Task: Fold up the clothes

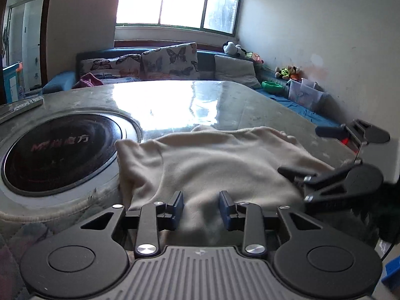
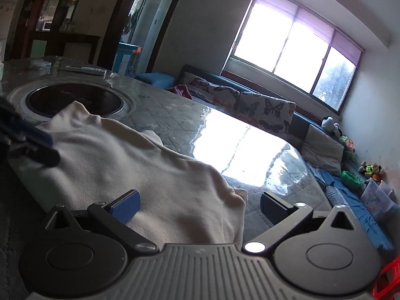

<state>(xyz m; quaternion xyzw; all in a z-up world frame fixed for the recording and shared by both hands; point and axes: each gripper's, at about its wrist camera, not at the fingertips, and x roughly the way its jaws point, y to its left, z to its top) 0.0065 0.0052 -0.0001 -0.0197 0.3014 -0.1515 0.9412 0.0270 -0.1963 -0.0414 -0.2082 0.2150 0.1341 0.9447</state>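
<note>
A cream fleece garment [image 1: 212, 165] lies spread on the table near its front edge; it also shows in the right wrist view [image 2: 140, 170]. My left gripper [image 1: 201, 203] is open over the garment's near edge, its jaws a hand's width apart with cloth between them. My right gripper [image 2: 197, 203] is open wide over the garment's right corner; it shows in the left wrist view [image 1: 300, 152] at the right, with one finger low on the cloth. The left gripper's fingers [image 2: 30, 145] show at the left of the right wrist view.
A round black induction hob [image 1: 62, 150] is set in the table [image 1: 175, 100] left of the garment. A remote [image 2: 86, 70] lies beyond it. A sofa with butterfly cushions [image 1: 170, 60] and a toy-strewn bench line the walls behind.
</note>
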